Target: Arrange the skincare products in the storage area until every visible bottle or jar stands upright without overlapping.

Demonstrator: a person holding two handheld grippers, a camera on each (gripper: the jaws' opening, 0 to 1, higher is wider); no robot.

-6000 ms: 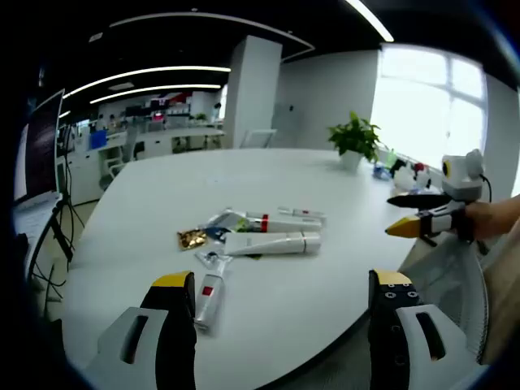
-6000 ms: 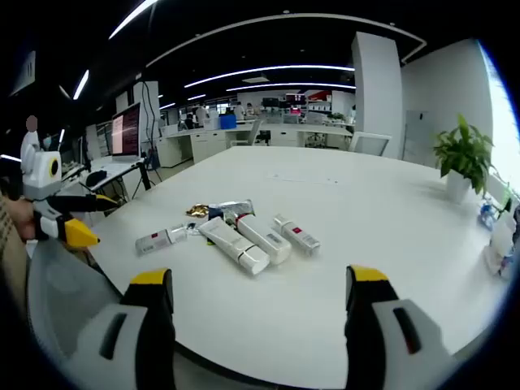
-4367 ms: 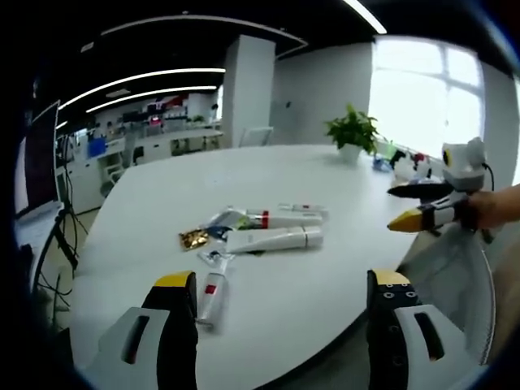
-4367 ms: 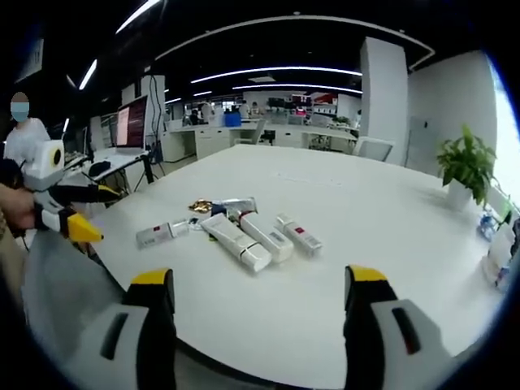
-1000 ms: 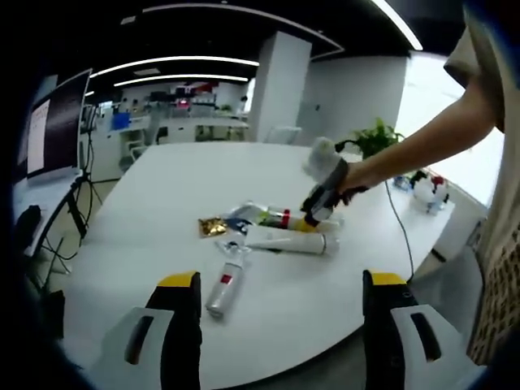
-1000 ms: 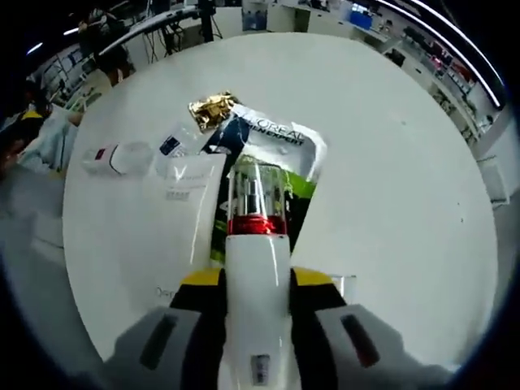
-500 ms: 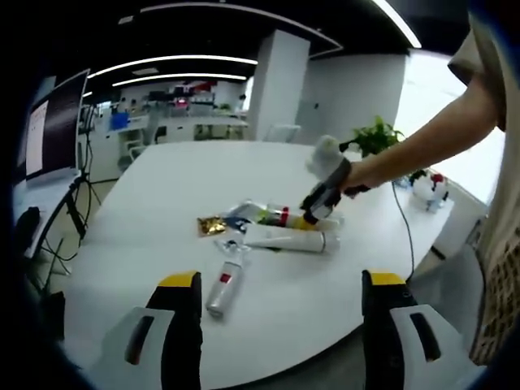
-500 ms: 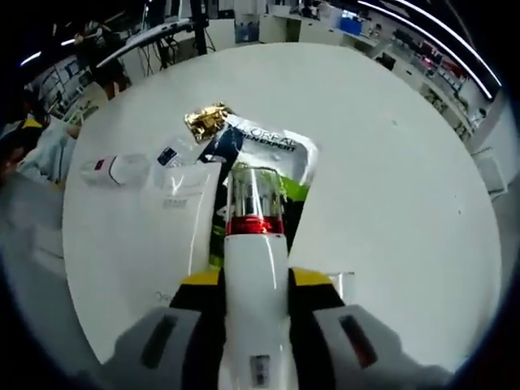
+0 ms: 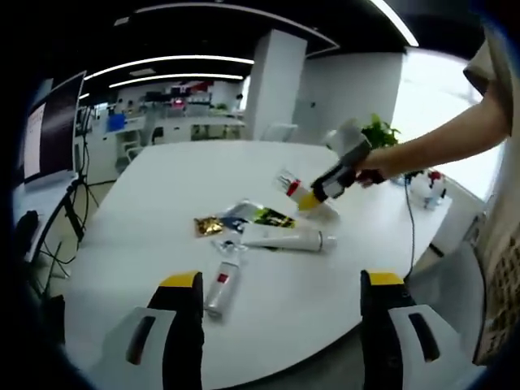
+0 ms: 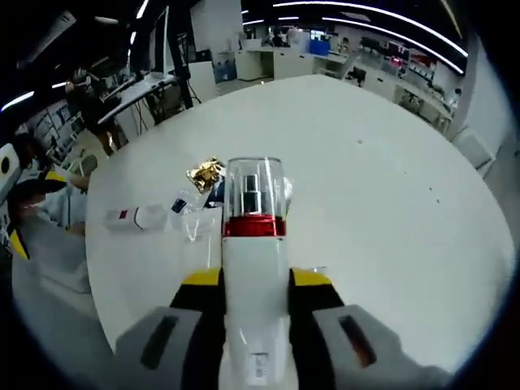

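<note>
The round white table (image 9: 162,175) carries a small heap of skincare items. The right gripper (image 10: 253,283) is clamped on a white pump bottle (image 10: 253,268) with a red band and clear cap, held up off the table; its lower end is cut off. The left gripper (image 9: 279,280) stands with jaws wide apart, holding nothing. A white tube (image 9: 286,238) and a smaller tube (image 9: 219,290) lie flat beside a gold foil sachet (image 9: 209,225); their labels are unreadable

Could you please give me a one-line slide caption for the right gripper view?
Right gripper lifts a white pump bottle above the white table.
</note>
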